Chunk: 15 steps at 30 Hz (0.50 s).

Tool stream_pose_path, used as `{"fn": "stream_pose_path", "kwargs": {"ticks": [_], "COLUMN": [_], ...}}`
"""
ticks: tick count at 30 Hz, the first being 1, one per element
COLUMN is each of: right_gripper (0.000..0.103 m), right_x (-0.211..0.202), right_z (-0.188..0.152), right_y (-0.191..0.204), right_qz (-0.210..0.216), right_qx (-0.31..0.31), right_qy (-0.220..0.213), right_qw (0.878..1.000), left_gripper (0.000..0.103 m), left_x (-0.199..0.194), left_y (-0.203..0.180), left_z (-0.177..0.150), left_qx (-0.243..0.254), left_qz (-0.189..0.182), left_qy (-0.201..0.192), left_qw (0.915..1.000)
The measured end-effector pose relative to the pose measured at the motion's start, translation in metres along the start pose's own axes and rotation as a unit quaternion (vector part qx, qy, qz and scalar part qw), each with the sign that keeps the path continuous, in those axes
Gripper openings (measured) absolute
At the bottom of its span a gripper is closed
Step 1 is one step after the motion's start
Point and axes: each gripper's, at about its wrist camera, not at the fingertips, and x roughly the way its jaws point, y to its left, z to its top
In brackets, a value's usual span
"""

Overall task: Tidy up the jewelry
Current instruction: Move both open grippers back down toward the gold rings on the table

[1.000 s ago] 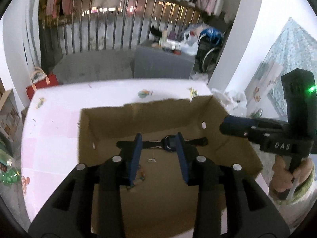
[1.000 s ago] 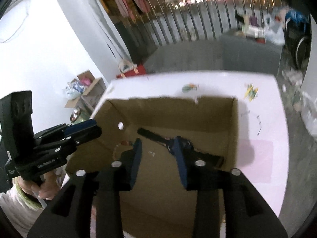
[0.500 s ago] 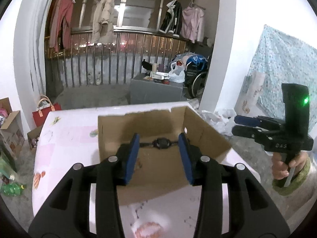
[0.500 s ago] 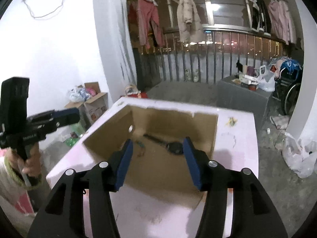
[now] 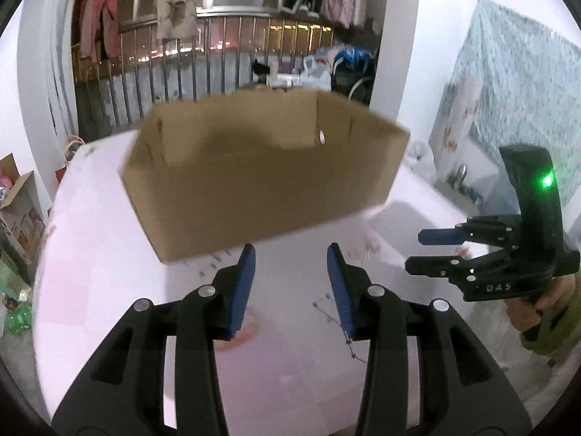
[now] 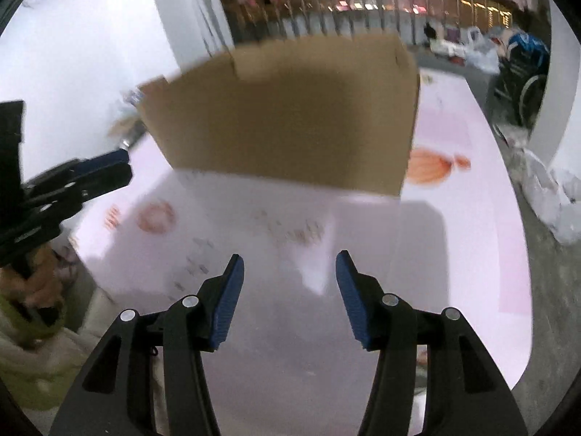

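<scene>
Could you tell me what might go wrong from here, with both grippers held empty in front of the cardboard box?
1. From this low angle the cardboard box shows only its outer wall, so its contents are hidden; reaching in blind could miss or snag them.
2. Both views are blurred, suggesting fast motion; the left gripper or right gripper could knock the light box along the table.
3. The grippers sit close together, so they might collide.
</scene>
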Motion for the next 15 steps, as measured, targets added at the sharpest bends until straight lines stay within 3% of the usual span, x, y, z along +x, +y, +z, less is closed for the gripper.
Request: {"fn": "stream_pose_path", "kwargs": {"ticks": [8,12,15], "right_gripper": [0.052,0.052,0.069], "right_x": [0.011,-0.002,-0.016], "right_z": [-0.006,-0.001,0.001], "right_y": [0.003,0.005,-0.001], "right_qz": [-0.043,-0.056,-0.071], "right_qx": [-0.046,-0.063,-0.052], "right_qy": [-0.008,-0.018,-0.026], "right_qw": [0.998,0.996,0.996], "left_gripper": [0.039,0.039,0.039], "left_x": [0.032,0.034,0.036], "left_y": [-0.021,-0.031,-0.037], "left_z": [-0.018,-0.025,-0.027], "left_qx": [0.009,0.027,0.031], "left_qz": [-0.018,-0.02,-0.026], "left_qy": [0.013,0.008,0.007], "left_qw": [0.9997,0.9994,0.9992]}}
